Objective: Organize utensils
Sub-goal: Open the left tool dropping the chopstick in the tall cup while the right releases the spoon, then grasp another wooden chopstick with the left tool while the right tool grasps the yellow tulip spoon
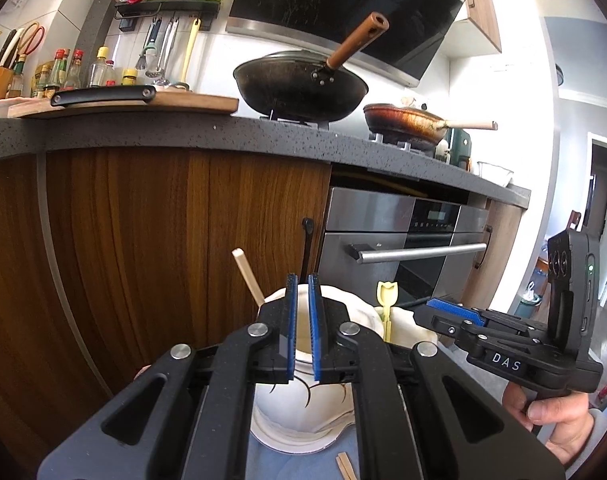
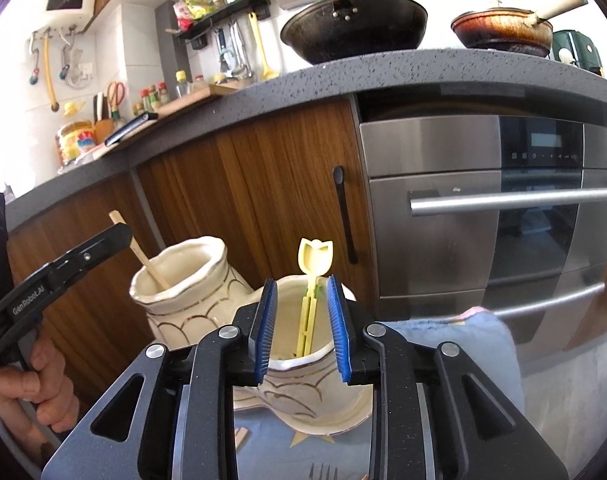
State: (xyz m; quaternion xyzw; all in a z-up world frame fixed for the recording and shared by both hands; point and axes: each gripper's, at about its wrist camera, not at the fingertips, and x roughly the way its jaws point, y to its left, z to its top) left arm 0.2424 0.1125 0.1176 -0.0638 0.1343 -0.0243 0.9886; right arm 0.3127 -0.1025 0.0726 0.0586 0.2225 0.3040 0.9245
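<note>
We hold the right gripper [image 2: 301, 330] with jaws parted and free around the yellow utensil [image 2: 314, 280], already standing in the near jug [image 2: 303, 384], while the left gripper [image 1: 302, 328], nearly closed and empty, hovers above the other jug [image 1: 299, 400] with its wooden stick [image 1: 248, 277].

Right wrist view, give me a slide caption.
Right gripper open around a yellow tulip-topped utensil standing in a cream vase.

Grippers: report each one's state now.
Left gripper: shut, holding nothing.
Right gripper: open around the yellow utensil, pads off it.
</note>
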